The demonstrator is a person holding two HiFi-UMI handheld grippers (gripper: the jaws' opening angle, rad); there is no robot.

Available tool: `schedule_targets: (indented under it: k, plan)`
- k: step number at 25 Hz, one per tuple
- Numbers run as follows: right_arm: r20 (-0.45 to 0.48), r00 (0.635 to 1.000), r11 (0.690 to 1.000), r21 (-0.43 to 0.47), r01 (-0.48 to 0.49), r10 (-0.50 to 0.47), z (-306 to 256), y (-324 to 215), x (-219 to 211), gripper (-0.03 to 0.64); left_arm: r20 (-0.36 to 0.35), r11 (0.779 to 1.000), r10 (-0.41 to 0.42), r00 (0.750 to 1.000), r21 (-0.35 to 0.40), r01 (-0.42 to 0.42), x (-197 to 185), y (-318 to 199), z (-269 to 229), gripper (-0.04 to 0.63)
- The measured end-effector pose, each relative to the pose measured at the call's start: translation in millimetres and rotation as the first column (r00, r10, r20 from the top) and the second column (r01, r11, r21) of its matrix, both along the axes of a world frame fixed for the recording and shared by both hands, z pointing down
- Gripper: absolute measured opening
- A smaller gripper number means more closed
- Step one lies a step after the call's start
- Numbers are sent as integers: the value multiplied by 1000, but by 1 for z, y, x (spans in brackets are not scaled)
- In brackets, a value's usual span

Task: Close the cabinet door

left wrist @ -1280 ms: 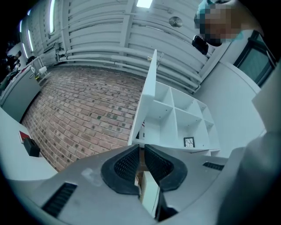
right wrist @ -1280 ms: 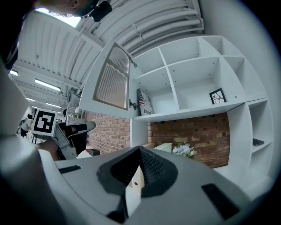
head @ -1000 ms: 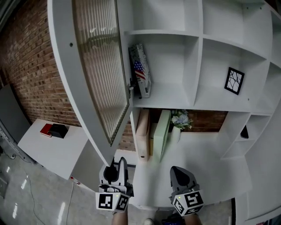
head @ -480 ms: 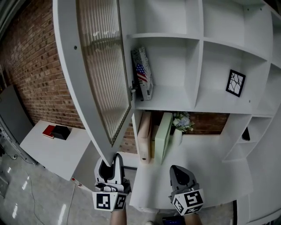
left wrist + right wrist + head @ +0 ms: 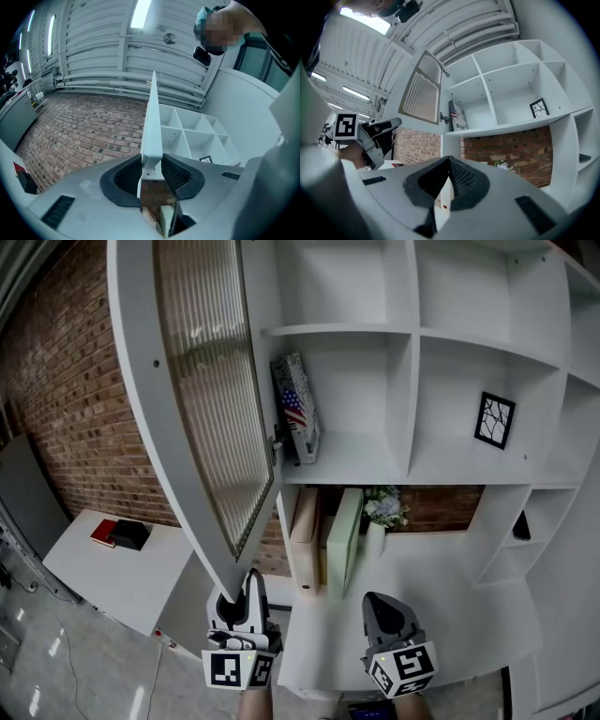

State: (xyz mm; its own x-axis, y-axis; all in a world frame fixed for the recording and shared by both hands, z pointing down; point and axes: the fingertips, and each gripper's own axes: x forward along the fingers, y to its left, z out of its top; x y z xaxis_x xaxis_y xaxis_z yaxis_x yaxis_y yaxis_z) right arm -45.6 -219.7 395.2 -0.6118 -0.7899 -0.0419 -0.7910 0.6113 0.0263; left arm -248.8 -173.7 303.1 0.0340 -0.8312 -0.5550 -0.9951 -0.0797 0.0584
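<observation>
The cabinet door (image 5: 211, 390), a white frame with ribbed glass, stands swung open to the left of the white shelf unit (image 5: 412, 343). My left gripper (image 5: 242, 585) points up at the door's lower corner. In the left gripper view the door's edge (image 5: 152, 117) runs between the pads of the left gripper (image 5: 152, 164); its jaws have just been closing and both pads touch the edge. My right gripper (image 5: 380, 601) hovers before the lower shelf, shut with nothing held. In the right gripper view the right gripper (image 5: 449, 161) faces the shelves, with the door (image 5: 423, 93) at the left.
A flag-printed book (image 5: 298, 409) leans in the compartment behind the door. A framed picture (image 5: 494, 420) stands further right. Box files (image 5: 345, 535) and flowers (image 5: 384, 507) fill the shelf below. A low white table (image 5: 112, 568) and a brick wall (image 5: 66, 399) lie left.
The left gripper has risen to the door's lower corner, and its jaws have closed onto the door's edge. The right gripper has stayed where it was.
</observation>
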Motion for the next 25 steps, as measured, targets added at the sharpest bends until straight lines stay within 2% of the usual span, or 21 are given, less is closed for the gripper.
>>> schedule_targets:
  k: [12, 25]
  plan:
    - [8, 1000, 1000, 10, -14, 14, -5, 1, 3, 0, -12, 997, 75, 997, 11, -75, 11, -6, -2, 85]
    - [-4, 997, 997, 4, -72, 72, -5, 3, 26, 0, -7, 996, 80, 997, 33, -79, 35, -10, -6, 108]
